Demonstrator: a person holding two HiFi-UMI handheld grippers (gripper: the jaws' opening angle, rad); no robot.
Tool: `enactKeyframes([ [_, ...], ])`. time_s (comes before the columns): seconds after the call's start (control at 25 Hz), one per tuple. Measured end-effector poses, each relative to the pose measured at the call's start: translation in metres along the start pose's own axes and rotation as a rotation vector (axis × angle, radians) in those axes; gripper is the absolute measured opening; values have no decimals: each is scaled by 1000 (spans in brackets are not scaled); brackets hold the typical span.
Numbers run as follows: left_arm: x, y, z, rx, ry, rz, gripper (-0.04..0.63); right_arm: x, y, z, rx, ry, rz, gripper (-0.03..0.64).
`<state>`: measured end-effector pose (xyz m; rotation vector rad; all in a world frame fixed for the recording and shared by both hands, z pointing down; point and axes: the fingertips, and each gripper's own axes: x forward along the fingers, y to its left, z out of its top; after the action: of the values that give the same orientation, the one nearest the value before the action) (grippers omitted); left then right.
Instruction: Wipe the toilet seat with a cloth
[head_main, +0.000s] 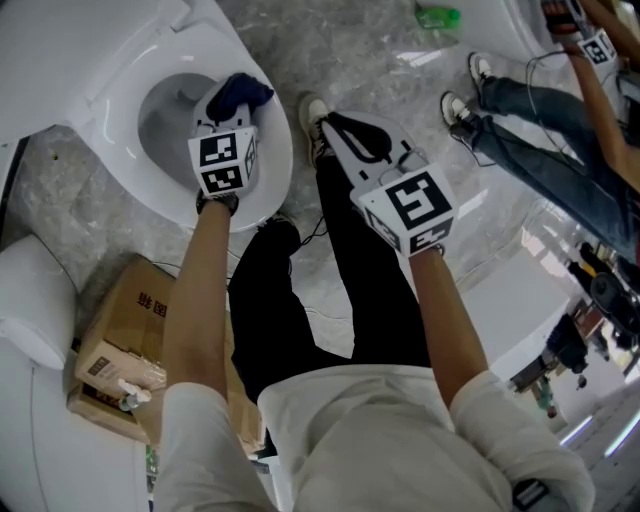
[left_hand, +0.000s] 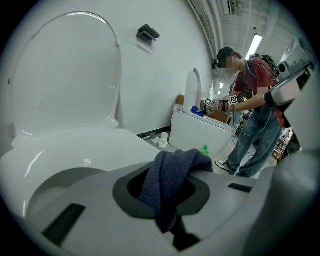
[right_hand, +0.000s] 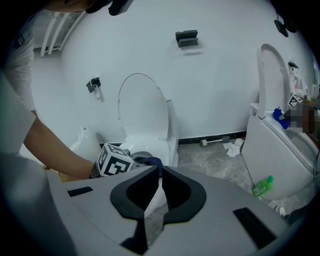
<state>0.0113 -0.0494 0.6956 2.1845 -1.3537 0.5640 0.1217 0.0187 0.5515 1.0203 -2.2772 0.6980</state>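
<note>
Left claw (head_main: 228, 108) clamped on cloth (head_main: 243, 90) — bunched at its tips, toilet seat (head_main: 278, 150) just below, ready for wiping. Right claw (head_main: 345, 135) nearly closed, empty — parked aside.

Bunched dark blue cloth (left_hand: 175, 170) in the left tool (left_hand: 170, 202), over the white toilet seat (head_main: 278, 150).

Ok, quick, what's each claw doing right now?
Left claw: shut on the dark blue cloth.
Right claw: shut, empty.
</note>
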Motion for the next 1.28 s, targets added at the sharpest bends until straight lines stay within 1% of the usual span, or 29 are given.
enactKeyframes([
  [0.24, -14, -23, -17, 68, 13, -53, 23, -12, 4, -20, 22, -1, -30, 41],
  [0.44, -28, -51, -35, 171, 41, -125, 23, -24, 2, -32, 52, -6, -72, 41],
  [0.56, -42, -65, -49, 216, 64, -163, 23, -30, 14, -34, 63, -8, -81, 41],
  [0.72, -55, -81, -72, 243, 86, -200, 23, -35, 30, -36, 63, -17, -72, 41],
  [0.92, -75, -97, -88, 278, 107, -267, 23, -33, 41, -46, 89, -37, -82, 41],
  [1.12, -92, -108, -106, 261, 168, -384, 23, -32, 50, -55, 137, -47, -81, 41],
  [1.2, -101, -113, -112, 280, 201, -431, 23, -35, 53, -58, 167, -53, -84, 41],
  [1.28, -110, -118, -120, 316, 235, -463, 23, -38, 57, -62, 184, -50, -89, 41],
])
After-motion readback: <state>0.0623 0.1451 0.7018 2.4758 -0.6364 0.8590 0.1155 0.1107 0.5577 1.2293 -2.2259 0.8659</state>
